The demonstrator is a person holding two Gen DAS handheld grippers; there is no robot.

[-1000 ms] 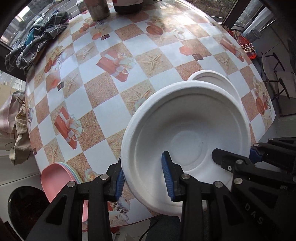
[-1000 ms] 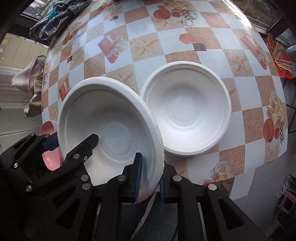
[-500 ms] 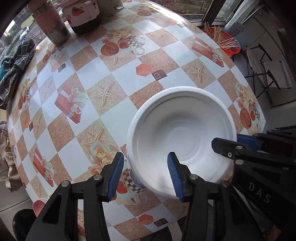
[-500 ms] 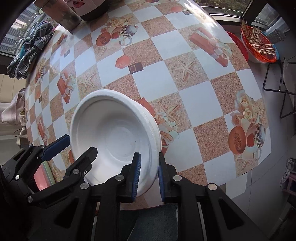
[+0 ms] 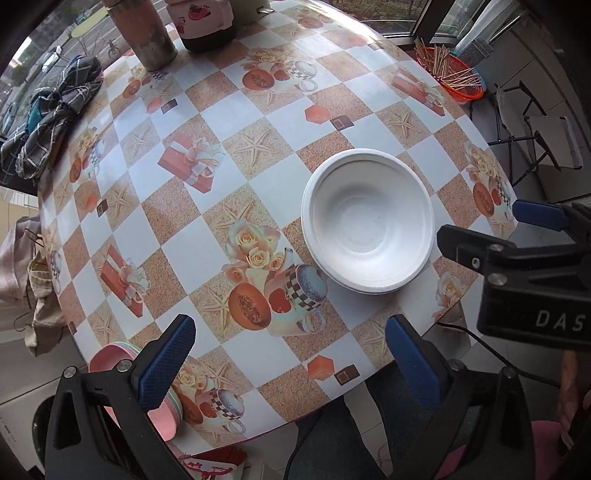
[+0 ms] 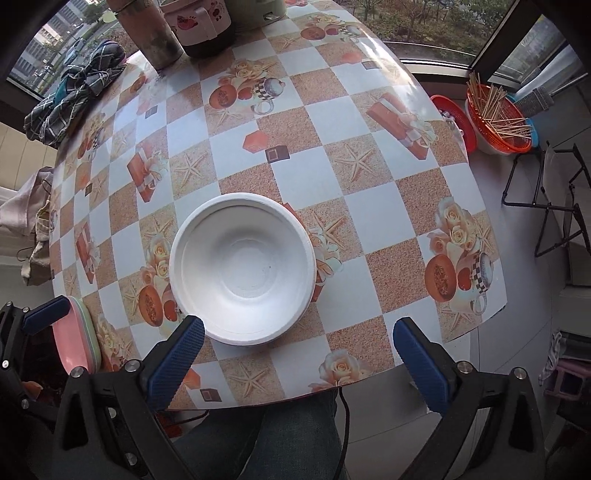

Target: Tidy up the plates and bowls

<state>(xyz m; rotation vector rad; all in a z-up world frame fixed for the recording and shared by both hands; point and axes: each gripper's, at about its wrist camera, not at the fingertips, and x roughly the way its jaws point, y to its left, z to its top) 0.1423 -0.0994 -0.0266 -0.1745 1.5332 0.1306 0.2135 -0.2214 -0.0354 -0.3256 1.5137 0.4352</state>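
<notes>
A stack of white bowls (image 5: pixel 369 225) sits nested on the patterned table (image 5: pixel 207 184) near its front edge; it also shows in the right wrist view (image 6: pixel 243 269). A stack of pink and pastel plates (image 5: pixel 162 410) lies at the front left edge, seen too in the right wrist view (image 6: pixel 77 341). My left gripper (image 5: pixel 291 363) is open and empty, held back above the table's front edge. My right gripper (image 6: pixel 301 363) is open and empty, just in front of the white bowls. The right gripper also shows at the right of the left wrist view (image 5: pixel 517 236).
A metal flask (image 5: pixel 142 35), a jar (image 5: pixel 205 22) and a checked cloth (image 5: pixel 51 118) are at the far side. Orange baskets of sticks (image 6: pixel 495 118) and a folding chair (image 6: pixel 561 206) stand on the floor to the right. My legs are under the table's front edge.
Both grippers let go of the white bowl, now nested on the other bowl. Both opened wide and drew back toward the table's front edge.
</notes>
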